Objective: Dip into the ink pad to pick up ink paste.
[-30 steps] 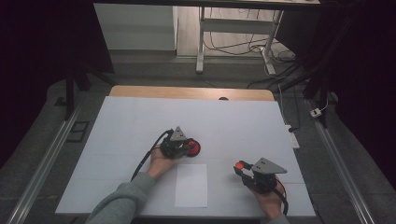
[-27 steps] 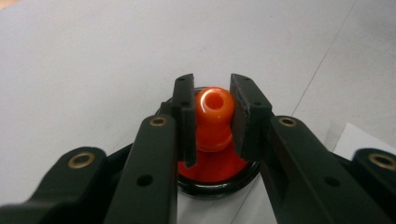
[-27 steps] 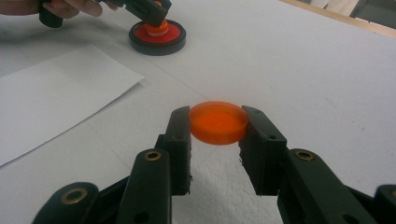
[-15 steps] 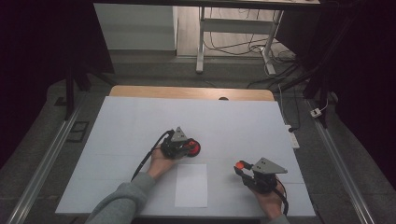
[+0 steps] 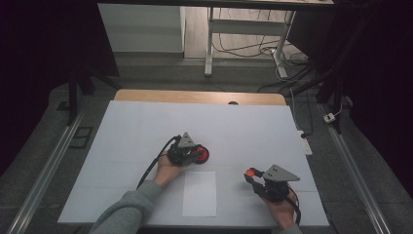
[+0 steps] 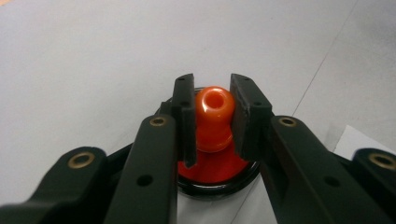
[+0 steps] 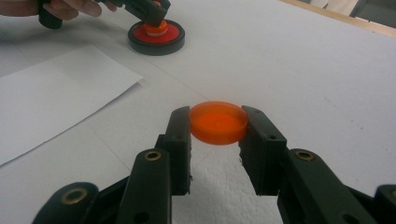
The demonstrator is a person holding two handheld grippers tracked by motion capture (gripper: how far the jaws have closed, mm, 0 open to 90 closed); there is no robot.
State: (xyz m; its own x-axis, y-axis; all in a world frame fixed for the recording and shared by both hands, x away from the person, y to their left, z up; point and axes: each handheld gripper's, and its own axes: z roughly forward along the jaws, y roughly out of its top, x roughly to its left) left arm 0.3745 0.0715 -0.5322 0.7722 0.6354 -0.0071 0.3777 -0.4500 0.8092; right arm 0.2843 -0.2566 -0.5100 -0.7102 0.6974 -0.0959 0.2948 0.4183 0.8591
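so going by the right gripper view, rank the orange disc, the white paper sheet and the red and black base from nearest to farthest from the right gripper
1. Orange disc: held between the right gripper fingers, off the table.
2. White paper sheet: flat on the table, to the left in that view.
3. Red and black base: farthest, upper left, under the left gripper.

Some things are hidden or cut off here

In the left gripper view, the left gripper (image 6: 211, 119) covers both sides of the orange knob (image 6: 214, 116), and the red disc (image 6: 212, 170) under it is mostly hidden behind the black arms. The white paper (image 6: 362, 140) is cut off by the right edge. In the right gripper view, the hand (image 7: 56, 8) is cut off at the top. In the high view, the orange disc (image 5: 250, 172) is too small to see well
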